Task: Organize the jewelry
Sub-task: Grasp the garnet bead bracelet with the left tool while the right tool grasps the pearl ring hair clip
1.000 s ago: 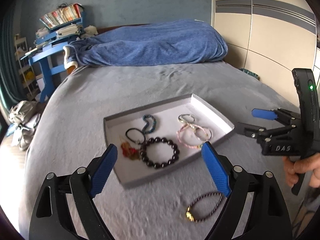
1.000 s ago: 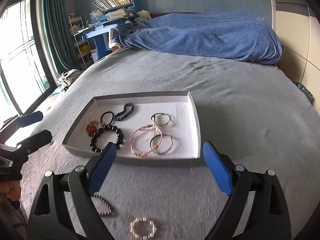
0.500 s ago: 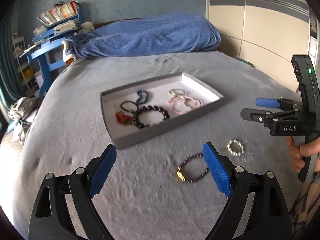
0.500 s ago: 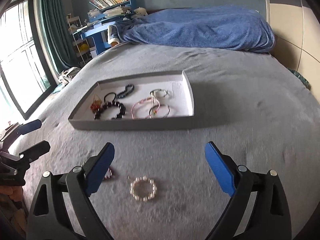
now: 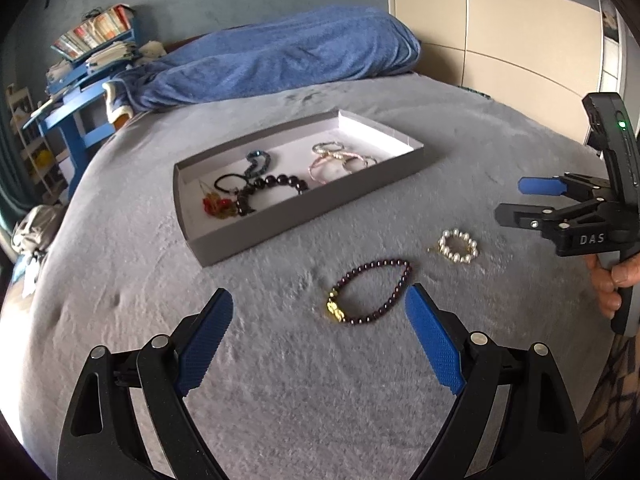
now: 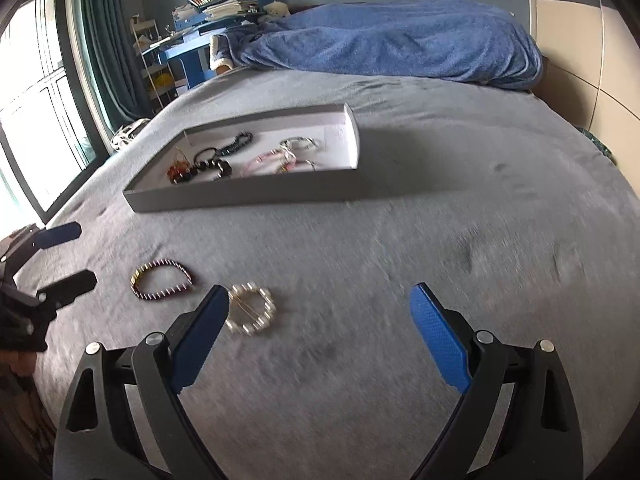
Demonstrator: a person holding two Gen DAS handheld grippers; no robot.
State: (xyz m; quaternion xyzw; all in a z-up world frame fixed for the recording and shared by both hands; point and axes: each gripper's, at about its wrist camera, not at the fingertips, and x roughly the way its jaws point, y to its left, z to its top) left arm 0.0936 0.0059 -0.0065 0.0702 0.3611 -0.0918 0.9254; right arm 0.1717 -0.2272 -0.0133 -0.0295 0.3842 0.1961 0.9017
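A grey tray (image 5: 304, 220) (image 6: 248, 200) on the bed holds several bracelets, among them a black bead one (image 5: 276, 188). A dark purple bead bracelet with a gold charm (image 5: 370, 298) (image 6: 160, 280) lies on the blanket before the tray. A pearl bracelet (image 5: 458, 246) (image 6: 250, 314) lies beside it. My left gripper (image 5: 320, 336) is open and empty, the purple bracelet just ahead of its right finger. My right gripper (image 6: 320, 336) is open and empty, its left finger next to the pearl bracelet.
A grey blanket (image 6: 440, 260) covers the bed. A blue duvet (image 5: 280, 56) is heaped at the far end. A blue desk with books (image 5: 80, 80) stands at the far left, a wardrobe (image 5: 520, 32) at the right, a window (image 6: 32, 120) left.
Both grippers pulled back from the tray and dropped lower. The purple and pearl bracelets now lie nearer in both views. Both stayed open.
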